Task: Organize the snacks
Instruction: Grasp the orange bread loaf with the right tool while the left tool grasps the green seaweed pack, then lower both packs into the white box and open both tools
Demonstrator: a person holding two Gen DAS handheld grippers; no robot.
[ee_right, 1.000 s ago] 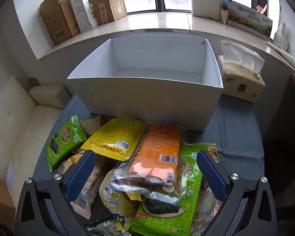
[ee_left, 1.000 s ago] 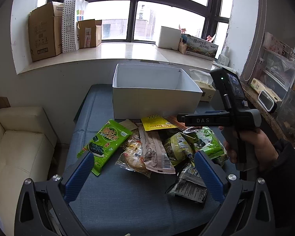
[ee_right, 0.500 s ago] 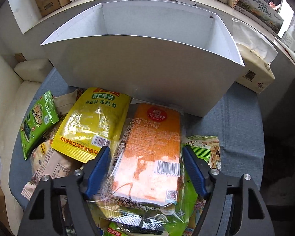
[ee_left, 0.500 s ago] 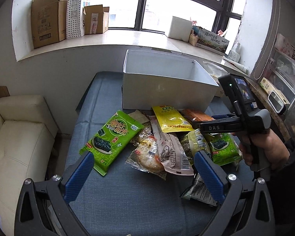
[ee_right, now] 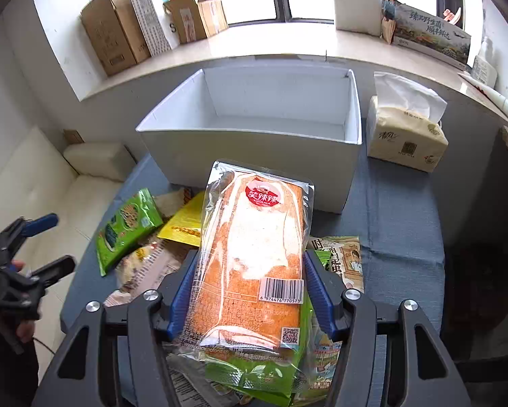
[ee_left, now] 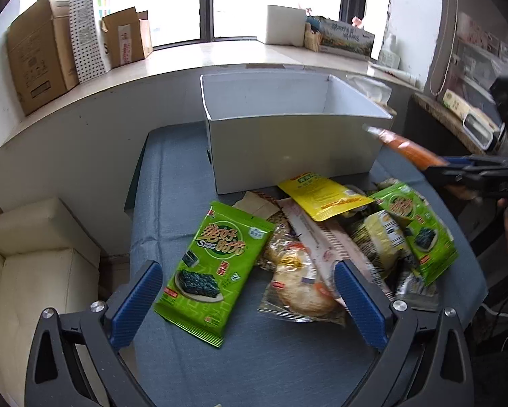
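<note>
An orange snack packet [ee_right: 254,264] hangs above the desk [ee_right: 399,224], pinched in my right tongs [ee_right: 250,291], short of the white box [ee_right: 254,142]. My left tongs [ee_left: 250,302] gape wide over the pile. The slick, floppy wrapper could slip free before reaching the box.

Our right gripper [ee_right: 250,295] has black frames, silver screws, ribbed blue pads [ee_right: 316,291]; our left gripper [ee_left: 247,300] matches.

snack pile [ee_left: 325,237] before box [ee_left: 287,149] — tissues [ee_right: 406,135] right
</note>
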